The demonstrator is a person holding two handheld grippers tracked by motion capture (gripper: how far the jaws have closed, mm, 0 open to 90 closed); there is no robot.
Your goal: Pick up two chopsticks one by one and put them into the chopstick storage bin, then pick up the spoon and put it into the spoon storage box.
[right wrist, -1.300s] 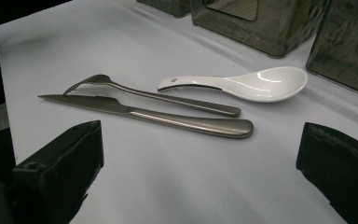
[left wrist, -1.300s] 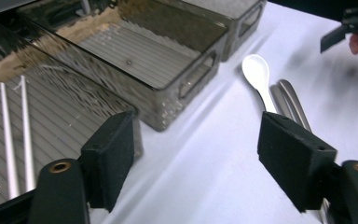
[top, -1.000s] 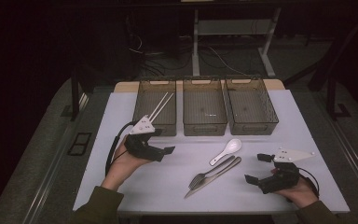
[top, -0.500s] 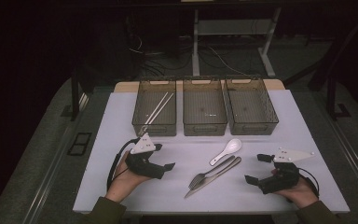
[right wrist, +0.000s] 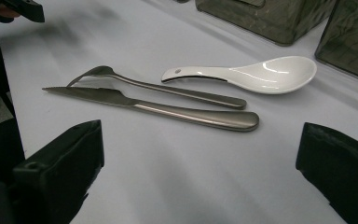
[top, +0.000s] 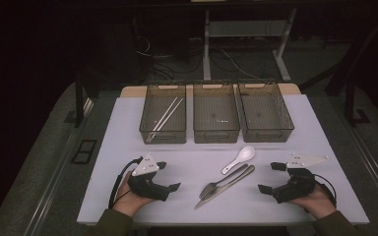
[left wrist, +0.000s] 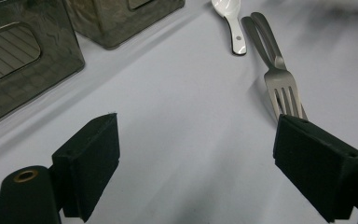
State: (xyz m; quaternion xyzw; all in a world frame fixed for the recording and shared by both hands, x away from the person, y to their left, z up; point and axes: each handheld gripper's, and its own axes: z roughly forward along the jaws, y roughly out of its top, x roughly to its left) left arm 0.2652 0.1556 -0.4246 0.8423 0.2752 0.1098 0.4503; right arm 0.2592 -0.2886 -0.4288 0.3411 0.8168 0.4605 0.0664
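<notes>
The left gripper (top: 168, 177) sits low over the table (top: 128, 128), its jaws spread wide and just now opening further, with nothing between them. The fork (left wrist: 279, 79) lies just ahead of its right jaw, beside the knife (right wrist: 158, 109); the white spoon (top: 238, 159) rests just beyond them. The right gripper (top: 270, 178) hovers right of the cutlery, jaws spread and empty. Chopsticks (top: 166, 114) lie in the left bin (top: 163, 135) of three

Place: lab / test rig, dim room.
Signs: white table (top: 128, 128) w/ 3 sorting bins (top: 215, 118), loose cables (top: 226, 56) on floor, metal desk frame (top: 246, 29) behind.
</notes>
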